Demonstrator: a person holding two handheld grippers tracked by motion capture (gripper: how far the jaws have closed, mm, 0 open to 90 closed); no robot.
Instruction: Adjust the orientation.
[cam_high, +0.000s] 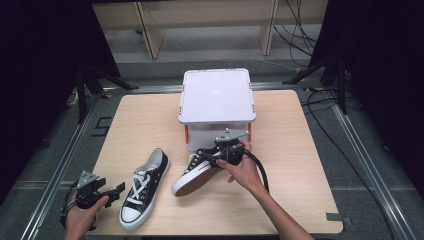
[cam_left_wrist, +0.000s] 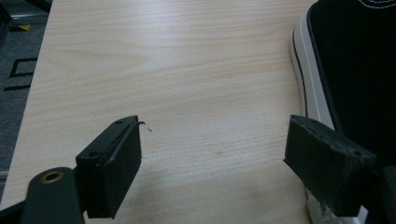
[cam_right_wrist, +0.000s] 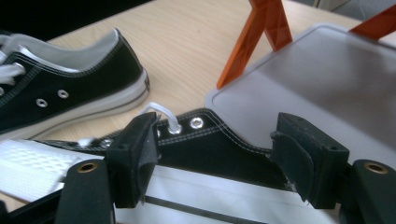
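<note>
Two grippers are at work over the wooden table. At the near left corner, the left gripper rests low with its jaws spread wide and nothing between them; in its own view only bare wood lies in the gap, with the white sole edge of a shoe just beside the right-hand jaw.

Two black low-top sneakers lie on the table. The left sneaker sits flat on its sole, white toe cap toward the person, white laces crossed over the tongue, a thin dark stripe along its white rubber sidewall.

Just right of it, the right sneaker is tipped onto its side, its pale sole facing out, heel end near the base of the shelf. The right gripper is at that heel end; in the right gripper view its jaws straddle the black canvas collar and white sidewall, silver eyelets and a lace loop between them, though whether the pads press cannot be told.

One white two-level shelf with orange supports stands behind, at the table's middle.
</note>
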